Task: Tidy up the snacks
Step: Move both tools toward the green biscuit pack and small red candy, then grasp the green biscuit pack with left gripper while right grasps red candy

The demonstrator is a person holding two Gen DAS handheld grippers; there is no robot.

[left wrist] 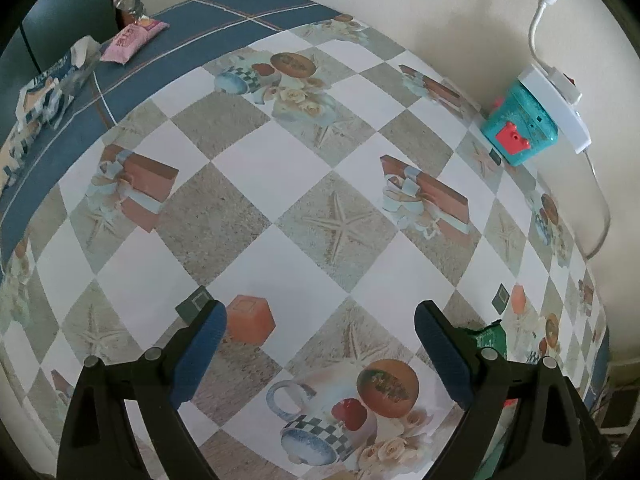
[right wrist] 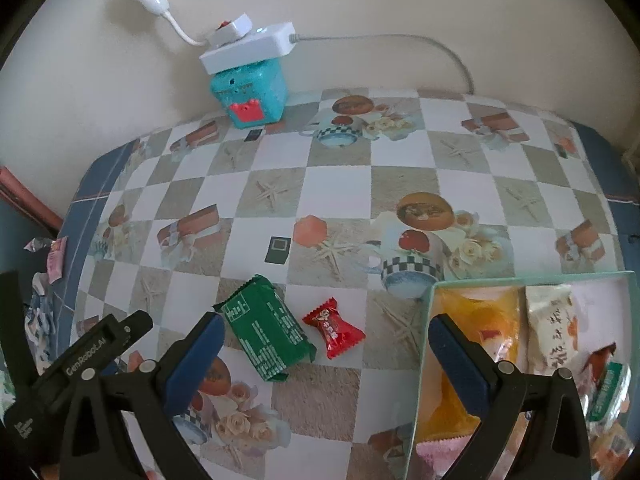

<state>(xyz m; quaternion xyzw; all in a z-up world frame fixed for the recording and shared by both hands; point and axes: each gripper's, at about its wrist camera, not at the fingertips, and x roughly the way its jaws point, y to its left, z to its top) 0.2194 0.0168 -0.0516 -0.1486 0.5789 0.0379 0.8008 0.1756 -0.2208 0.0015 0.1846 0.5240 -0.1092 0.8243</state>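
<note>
In the right wrist view a green snack packet [right wrist: 266, 336] and a red wrapped candy [right wrist: 334, 328] lie side by side on the checked tablecloth. My right gripper [right wrist: 328, 356] hangs open above them, and its pads touch nothing. A clear box [right wrist: 520, 278] at the right holds an orange packet [right wrist: 472, 328], a white packet [right wrist: 552, 328] and other snacks. My left gripper [left wrist: 320, 344] is open over bare cloth. A corner of the green packet [left wrist: 490, 336] peeks out behind its right finger [left wrist: 440, 348]. A pink snack [left wrist: 132, 38] and a blue-white packet [left wrist: 52, 84] lie at the far left edge.
A teal toy box [right wrist: 248, 96] with a white power strip [right wrist: 248, 46] on top stands against the wall, its cable trailing right. The black frame of the left gripper [right wrist: 92, 344] shows at the lower left of the right wrist view. The table's blue border [left wrist: 80, 128] runs along the left.
</note>
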